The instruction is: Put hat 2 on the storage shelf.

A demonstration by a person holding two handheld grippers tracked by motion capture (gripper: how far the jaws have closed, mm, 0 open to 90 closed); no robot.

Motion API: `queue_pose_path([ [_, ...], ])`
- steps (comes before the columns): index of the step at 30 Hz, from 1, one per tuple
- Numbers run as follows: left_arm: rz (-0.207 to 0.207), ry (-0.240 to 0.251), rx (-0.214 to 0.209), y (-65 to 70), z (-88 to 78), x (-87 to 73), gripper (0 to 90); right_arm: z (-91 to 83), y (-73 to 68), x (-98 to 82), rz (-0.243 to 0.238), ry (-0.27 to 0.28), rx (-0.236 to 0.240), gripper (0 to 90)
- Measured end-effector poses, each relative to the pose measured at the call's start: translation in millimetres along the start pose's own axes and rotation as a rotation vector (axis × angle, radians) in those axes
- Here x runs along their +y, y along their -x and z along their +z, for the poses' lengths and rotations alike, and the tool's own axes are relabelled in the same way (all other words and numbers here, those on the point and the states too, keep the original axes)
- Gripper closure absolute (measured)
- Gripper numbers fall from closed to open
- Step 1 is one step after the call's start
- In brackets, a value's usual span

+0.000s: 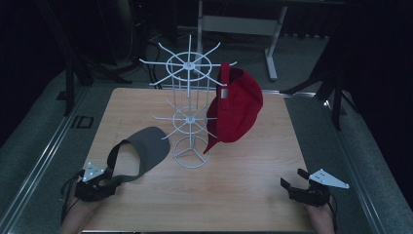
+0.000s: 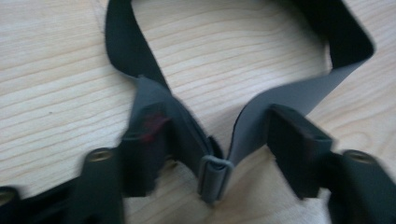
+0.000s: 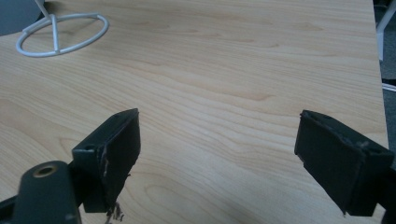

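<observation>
At the near left corner of the worktop (image 1: 234, 185), seen from the high view: grey visor (image 1: 148, 146) lying flat, peak towards the white wire rack (image 1: 189, 112), dark strap (image 1: 117, 156) looping back to the left tongs (image 1: 111, 180). From that height, hard to tell whether those tongs grip anything, with the tips lost against the dark strap.

Closer in, along the left tongs (image 2: 217, 135) in the left gripper view: strap (image 2: 289, 95) gathered into a narrow V between the two pads, one side of the fold against each pad, a small grey buckle (image 2: 214, 175) at the point of the V. Half closed, then, and pinching the strap's fold. Blurred throughout; left pad smeared, a reddish mark on it impossible to identify. Peak of the visor cut off beyond the top edge.

At the near right corner in the high view: right tongs (image 1: 292, 178), low over bare wood, well apart from visor and rack. In the right gripper view, right tongs (image 3: 219, 140) spread wide with nothing between the pads but wood grain; ring-shaped foot of the rack (image 3: 60, 35) at the top left, its stem and arms cut off.

Given by the high view alone: red cap (image 1: 238, 107) hanging on the rack's right side, peak pointing down, touching no tongs.
</observation>
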State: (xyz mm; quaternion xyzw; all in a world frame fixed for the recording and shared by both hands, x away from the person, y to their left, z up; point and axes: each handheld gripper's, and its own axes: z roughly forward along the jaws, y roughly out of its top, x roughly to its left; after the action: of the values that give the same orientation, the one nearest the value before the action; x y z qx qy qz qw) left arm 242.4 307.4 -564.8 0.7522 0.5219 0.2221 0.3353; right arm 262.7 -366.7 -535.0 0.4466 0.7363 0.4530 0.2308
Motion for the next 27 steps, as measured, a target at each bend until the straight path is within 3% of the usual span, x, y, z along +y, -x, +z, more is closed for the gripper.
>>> queue_pose_path([
  [4,-0.040,0.034,0.015,-4.0,-1.4,-0.9,59.2,-0.4,2.1,-1.8,0.003,-0.006,-0.001,14.2],
  [8,-0.035,0.033,0.015,-4.6,-1.0,-2.0,81.5,0.2,3.0,-1.6,0.004,-0.005,-0.003,14.2],
  [14,0.009,0.066,-0.052,-3.7,-5.1,0.7,85.2,0.3,2.9,0.2,0.008,-0.005,0.009,14.3],
  [19,0.060,0.175,-0.126,-1.9,-14.9,8.6,85.5,-0.7,4.2,0.8,0.012,-0.002,0.010,14.2],
  [22,0.104,0.222,-0.140,-0.4,-20.5,16.1,85.5,-0.7,5.2,-0.1,0.017,0.001,0.009,14.3],
  [27,0.141,0.258,-0.152,2.8,-27.2,31.4,85.6,-0.1,6.0,-2.3,0.023,0.003,0.014,14.2],
])
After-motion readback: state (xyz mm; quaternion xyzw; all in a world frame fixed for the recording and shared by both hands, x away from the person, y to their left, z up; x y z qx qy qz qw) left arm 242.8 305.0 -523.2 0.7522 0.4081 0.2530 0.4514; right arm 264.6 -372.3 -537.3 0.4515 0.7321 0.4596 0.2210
